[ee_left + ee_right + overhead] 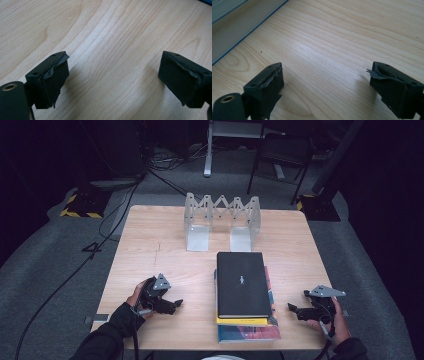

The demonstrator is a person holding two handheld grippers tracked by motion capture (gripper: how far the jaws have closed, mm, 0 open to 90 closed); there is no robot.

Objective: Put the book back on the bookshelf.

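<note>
Book stack and two hand-held grippers at rest on a wooden table (150, 240). The stack of books (245, 295) is lying flat near the front edge of the table, with a black hardcover (242, 282) on top, a yellow volume (240, 321) beneath it and a blue-covered book (247, 333) at the bottom. Behind the stack, toward the far edge, an expandable clear book rack (222, 220) is standing empty.

The left gripper (170, 306) is resting to the left of the stack, well apart from it, and is pointing toward it; its jaws are standing wide and released, with bare wood between them. The right gripper (295, 310) is resting to the right of the stack, near it, likewise spread and holding nothing. In the right gripper view the stack's page edges (227, 30) are appearing just ahead.

Handling, as judged: the hardcover is looking stiff, fairly heavy and smooth-faced, so it is likely sliding easily over the book below. The covers are too broad for the jaws; a hold across the thickness, at the long side edges or the spine, is appearing most secure.
</note>
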